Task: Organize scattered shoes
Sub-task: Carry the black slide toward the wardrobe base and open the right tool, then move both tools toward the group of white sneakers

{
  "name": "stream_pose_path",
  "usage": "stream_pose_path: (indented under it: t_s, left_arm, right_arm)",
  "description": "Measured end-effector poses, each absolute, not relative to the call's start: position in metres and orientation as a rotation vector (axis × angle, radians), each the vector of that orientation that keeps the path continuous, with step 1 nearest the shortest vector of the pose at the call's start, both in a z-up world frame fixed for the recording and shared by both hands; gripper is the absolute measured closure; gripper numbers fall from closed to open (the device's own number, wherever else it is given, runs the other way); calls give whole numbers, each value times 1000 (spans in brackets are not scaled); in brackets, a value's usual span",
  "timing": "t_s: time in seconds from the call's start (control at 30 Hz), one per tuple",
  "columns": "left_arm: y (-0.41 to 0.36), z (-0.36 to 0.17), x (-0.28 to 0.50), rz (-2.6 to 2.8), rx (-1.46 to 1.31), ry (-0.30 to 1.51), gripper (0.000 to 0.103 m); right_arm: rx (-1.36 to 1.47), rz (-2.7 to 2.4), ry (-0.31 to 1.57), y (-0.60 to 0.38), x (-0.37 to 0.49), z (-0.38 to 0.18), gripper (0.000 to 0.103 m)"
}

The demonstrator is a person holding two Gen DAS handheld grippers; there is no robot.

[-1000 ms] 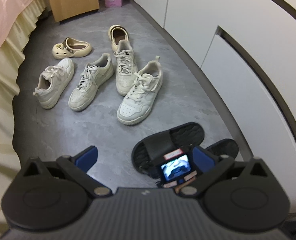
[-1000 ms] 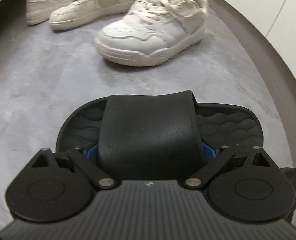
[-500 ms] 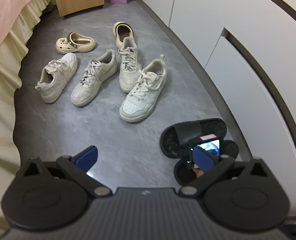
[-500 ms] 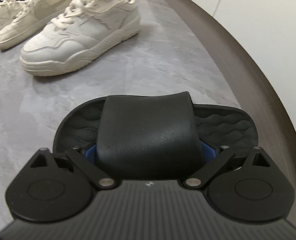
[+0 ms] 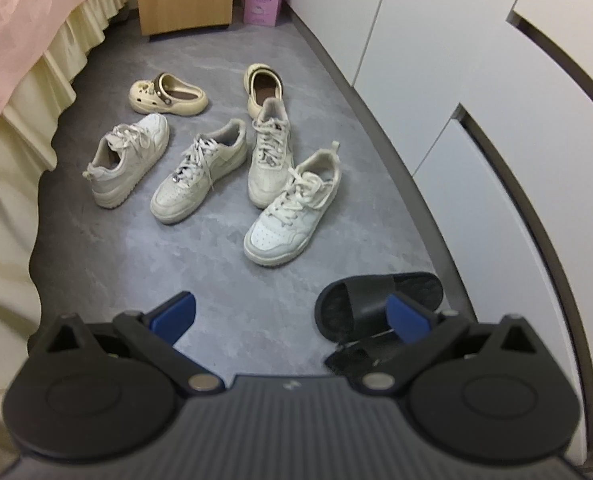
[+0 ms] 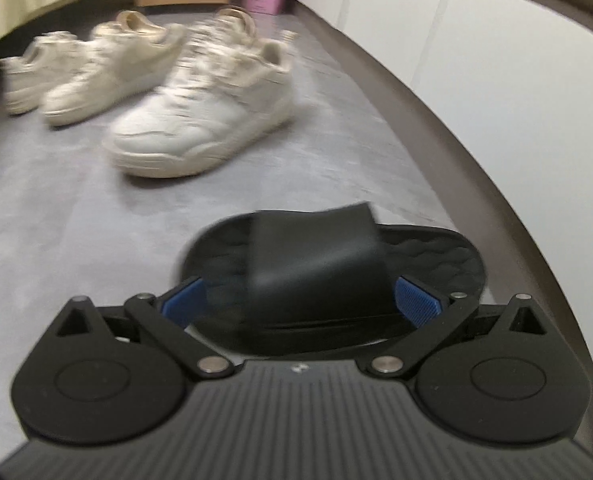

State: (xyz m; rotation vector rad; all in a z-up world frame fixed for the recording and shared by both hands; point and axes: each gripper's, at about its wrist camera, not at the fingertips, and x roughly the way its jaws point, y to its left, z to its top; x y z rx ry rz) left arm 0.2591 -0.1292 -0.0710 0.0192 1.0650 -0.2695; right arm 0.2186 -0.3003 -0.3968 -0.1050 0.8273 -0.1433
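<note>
While the right gripper (image 6: 302,294) is standing with its fingers (image 6: 418,298) spread wide, clear of the black slide sandal (image 6: 328,264) lying on the grey floor (image 5: 224,264) beside the white cabinet (image 5: 496,128), nothing is being held. Left gripper (image 5: 290,310) is hanging fully open and empty, with white sneakers (image 5: 292,208) and clogs (image 5: 168,94) lying scattered beyond.

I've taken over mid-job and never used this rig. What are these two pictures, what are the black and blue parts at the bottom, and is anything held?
There is no robot arm. A person holds a two-finger gripper in each hand, and each carries a camera looking along its blue-padded fingers. One picture comes from the left gripper, open over the grey floor. The other comes from the right gripper, open with its pads either side of a black slide but not pressing it. Nothing is held. White sneakers and cream clogs lie scattered beyond.
</note>
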Motion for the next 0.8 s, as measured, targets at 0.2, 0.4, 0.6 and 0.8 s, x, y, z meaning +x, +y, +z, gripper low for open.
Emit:
stream_pose_path:
  t_s: [0.2, 0.4, 0.6, 0.8]
  left_arm:
    - [-144, -62, 248, -249, 124, 990, 0]
    - [-154, -67, 257, -236, 154, 1002, 0]
    - [-157, -71, 274, -235, 153, 991, 0]
    - [-160, -98, 304, -239, 239, 1003, 0]
  right_arm:
    - [-55, -51, 803, -253, 214, -392, 0]
    - [115, -62, 807, -232, 225, -393, 0]
    - [296, -116, 821, -206, 247, -409, 0]
    - [391, -140, 805, -172, 267, -413, 0]
